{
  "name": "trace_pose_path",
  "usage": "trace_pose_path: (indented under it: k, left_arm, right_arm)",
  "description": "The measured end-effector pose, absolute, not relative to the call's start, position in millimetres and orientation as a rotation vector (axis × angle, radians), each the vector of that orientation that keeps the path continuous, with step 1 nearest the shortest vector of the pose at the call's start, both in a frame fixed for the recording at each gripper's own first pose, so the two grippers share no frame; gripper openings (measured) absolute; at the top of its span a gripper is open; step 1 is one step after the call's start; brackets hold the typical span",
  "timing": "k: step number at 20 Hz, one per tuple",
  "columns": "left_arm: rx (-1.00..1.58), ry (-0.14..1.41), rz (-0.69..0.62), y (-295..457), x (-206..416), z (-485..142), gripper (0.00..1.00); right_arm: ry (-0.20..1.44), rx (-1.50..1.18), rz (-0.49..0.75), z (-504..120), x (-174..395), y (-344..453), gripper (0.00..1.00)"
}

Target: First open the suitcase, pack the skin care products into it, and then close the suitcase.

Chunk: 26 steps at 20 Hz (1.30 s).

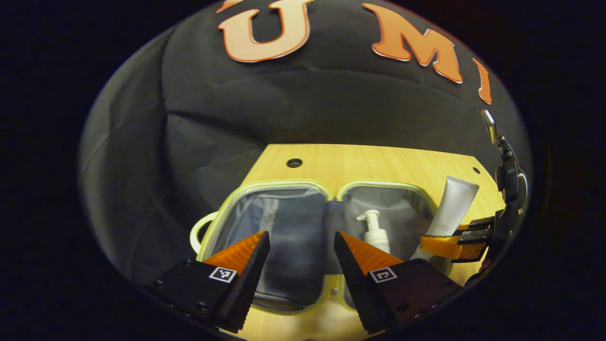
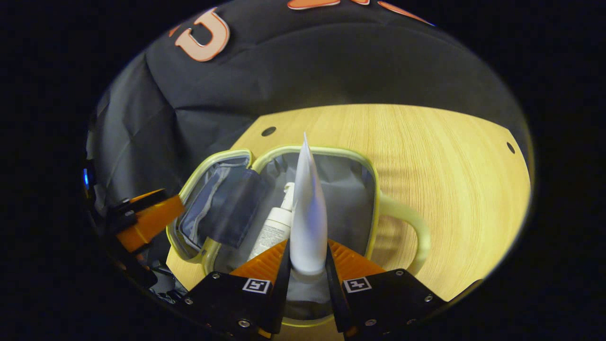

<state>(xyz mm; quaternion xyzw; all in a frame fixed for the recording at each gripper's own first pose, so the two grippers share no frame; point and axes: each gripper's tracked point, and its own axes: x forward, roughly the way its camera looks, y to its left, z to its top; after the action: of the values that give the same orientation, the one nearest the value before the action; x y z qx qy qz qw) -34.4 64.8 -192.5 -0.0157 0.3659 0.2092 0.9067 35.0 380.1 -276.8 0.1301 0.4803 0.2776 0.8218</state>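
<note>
The small suitcase lies open on the wooden table, its two grey-lined halves side by side with pale yellow-green rims. A white pump bottle lies in the right half. My left gripper is open above the case's middle, holding nothing. In the right gripper view, my right gripper is shut on a white tube near its cap end, held over the half with the pump bottle. The left gripper view shows that tube and the right gripper at the case's right edge.
The wooden table has small round holes near its back edge. A looped handle sticks out of the case's right side, another from its left. Black cloth walls stand close behind and to the left.
</note>
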Motion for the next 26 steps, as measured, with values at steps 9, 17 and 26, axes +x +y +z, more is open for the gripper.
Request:
trace_pose_path:
  k: [9,17,26]
  left_arm:
    - [-0.122,0.769,0.68,191,-126,-163,0.87]
    - [-0.253,0.772,0.821,286,-175,-203,0.86]
    - [-0.509,0.747,0.749,299,-145,-246,0.9]
  right_arm:
    - [1.196,0.289,0.458,-311,33,387,0.42]
    - [1.235,0.331,0.361,-309,31,383,0.42]
    - [1.084,0.323,0.353,-264,45,348,0.47]
